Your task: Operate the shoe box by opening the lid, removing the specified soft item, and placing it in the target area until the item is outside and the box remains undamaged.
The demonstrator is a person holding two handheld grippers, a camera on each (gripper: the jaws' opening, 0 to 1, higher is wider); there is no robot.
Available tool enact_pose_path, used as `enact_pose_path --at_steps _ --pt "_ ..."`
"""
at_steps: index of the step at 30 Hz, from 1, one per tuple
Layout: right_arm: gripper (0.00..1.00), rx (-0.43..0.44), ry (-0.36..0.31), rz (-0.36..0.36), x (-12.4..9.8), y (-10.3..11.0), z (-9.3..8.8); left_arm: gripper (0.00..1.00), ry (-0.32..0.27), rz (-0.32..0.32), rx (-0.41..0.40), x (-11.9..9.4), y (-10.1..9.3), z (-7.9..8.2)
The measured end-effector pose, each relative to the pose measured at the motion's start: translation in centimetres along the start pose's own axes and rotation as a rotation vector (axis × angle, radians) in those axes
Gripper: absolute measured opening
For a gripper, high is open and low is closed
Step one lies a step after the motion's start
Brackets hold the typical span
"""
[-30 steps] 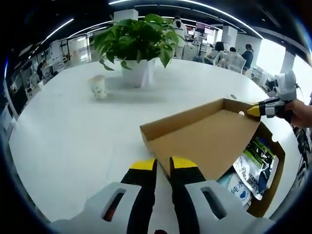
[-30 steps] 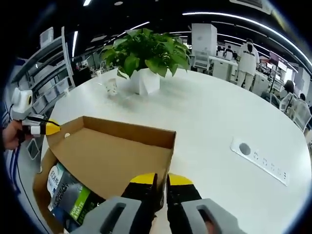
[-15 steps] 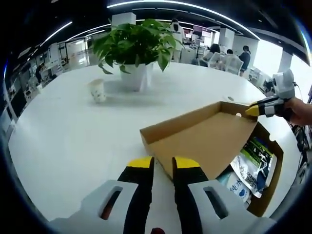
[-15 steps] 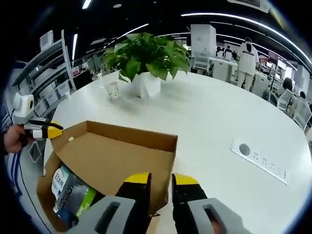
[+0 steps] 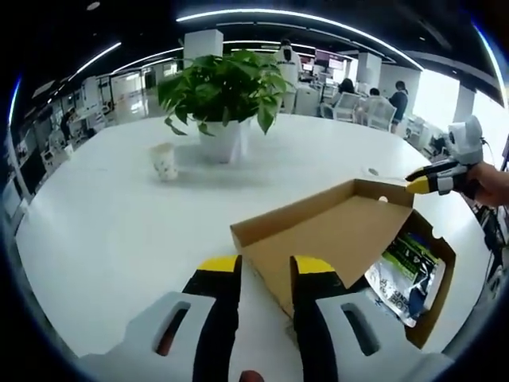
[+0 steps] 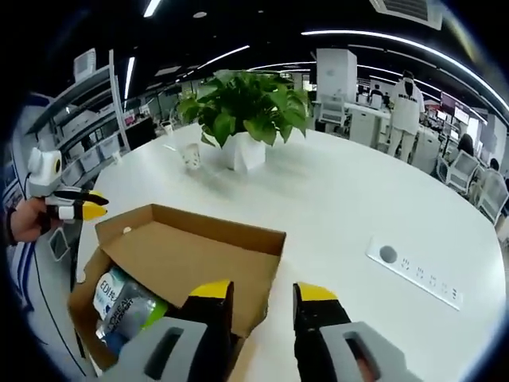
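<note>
A brown cardboard shoe box (image 5: 447, 267) lies on the white table, its hinged lid (image 5: 334, 235) raised at a slant. Inside lie soft packs (image 5: 404, 270) in white, blue and green, also seen as soft packs (image 6: 119, 298) under the lid (image 6: 191, 259). My left gripper (image 5: 266, 270) is open, its jaws either side of the lid's near edge. My right gripper (image 6: 264, 293) is open too, straddling the lid's corner edge. The right gripper (image 5: 425, 183) shows at the lid's far corner. The left gripper (image 6: 89, 208), held by a hand, hovers just off the lid's far left corner.
A potted green plant (image 5: 223, 95) in a white pot and a paper cup (image 5: 165, 161) stand further back on the table (image 5: 103, 231). A socket panel (image 6: 413, 270) is set into the table on the right. People and office chairs are behind.
Both grippers' jaws have spread apart, from nearly closed at the lid's edge to wide open. The lid stays raised. Both views have shifted slightly.
</note>
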State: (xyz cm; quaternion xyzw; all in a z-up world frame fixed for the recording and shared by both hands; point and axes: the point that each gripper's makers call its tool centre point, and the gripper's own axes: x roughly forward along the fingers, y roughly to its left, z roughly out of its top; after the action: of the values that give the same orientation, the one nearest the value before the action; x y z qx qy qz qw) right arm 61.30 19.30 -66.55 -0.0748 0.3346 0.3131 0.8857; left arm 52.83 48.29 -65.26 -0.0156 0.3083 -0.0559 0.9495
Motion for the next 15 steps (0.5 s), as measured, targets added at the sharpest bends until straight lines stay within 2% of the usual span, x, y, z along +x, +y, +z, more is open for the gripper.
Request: enact_pose_path --at_steps 15 --pt "0.32 -0.047 -0.057 -0.012 -4.8 -0.4 0.1 0.29 -0.032 -0.021 0.002 -2.5 -1.9 0.3"
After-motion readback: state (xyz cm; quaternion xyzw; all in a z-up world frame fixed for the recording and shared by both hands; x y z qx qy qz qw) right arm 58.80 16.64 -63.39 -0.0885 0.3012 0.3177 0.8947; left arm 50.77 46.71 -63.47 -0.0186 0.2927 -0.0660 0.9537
